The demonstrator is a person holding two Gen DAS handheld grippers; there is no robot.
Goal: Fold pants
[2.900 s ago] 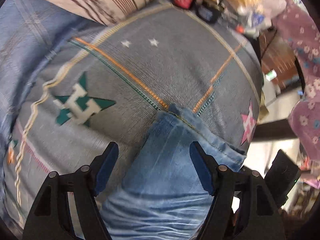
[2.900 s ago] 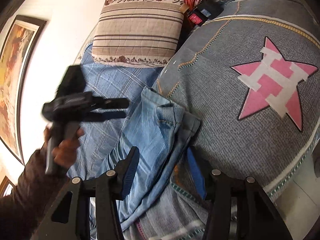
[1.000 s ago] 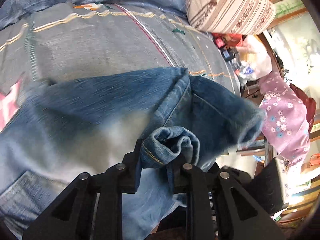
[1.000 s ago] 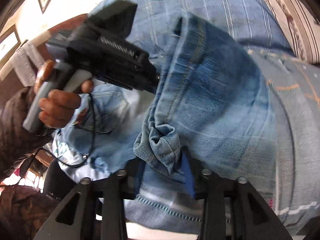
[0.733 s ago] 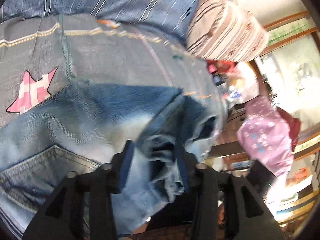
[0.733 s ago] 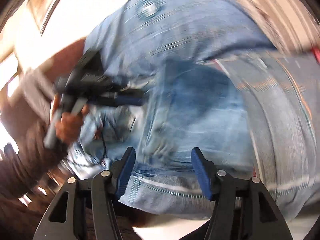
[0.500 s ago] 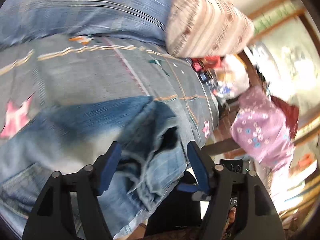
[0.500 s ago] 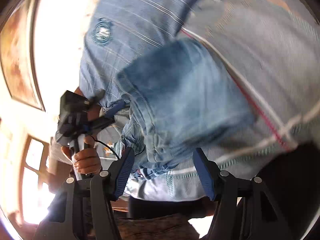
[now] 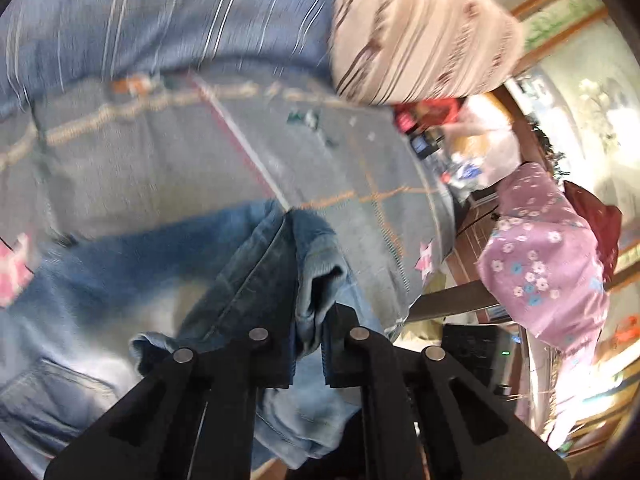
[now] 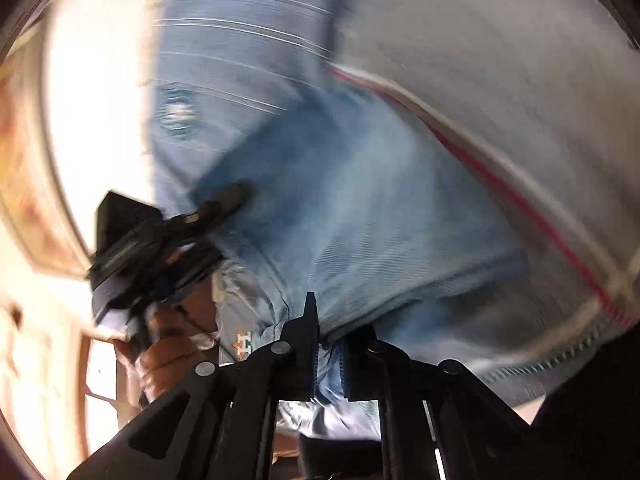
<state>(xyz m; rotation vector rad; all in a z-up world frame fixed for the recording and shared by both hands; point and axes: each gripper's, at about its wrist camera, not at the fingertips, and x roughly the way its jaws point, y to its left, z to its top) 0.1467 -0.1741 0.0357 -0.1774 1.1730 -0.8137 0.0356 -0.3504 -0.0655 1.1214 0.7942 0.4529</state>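
Both grippers had just snapped closed, and each one had denim in it. The left gripper was clamped on a bunched, rolled edge of the pants, with the cloth squeezed up between its jaws and more of it hanging below them. The right gripper was clamped on a thin edge of the same pants, which came straight out from its jaws and spread away ahead of them over the grey quilt on the bed. The bulk of the jeans lay ahead and to the left of the left jaws, flat on that quilt.

The worry was the grips themselves. The left one looked like it had a wad of several layers rather than one clean edge, so a pull could drag extra folds along and leave the fold lumpy. The right one seemed to hold only a sliver of hem, which could slip out once the weight of the denim came on. Everything was blurred too, so a fast swing might yank the cloth crooked. The striped pillow sat well beyond the left jaws and the clutter off to their right, probably clear, though a wide sweep could still reach them.
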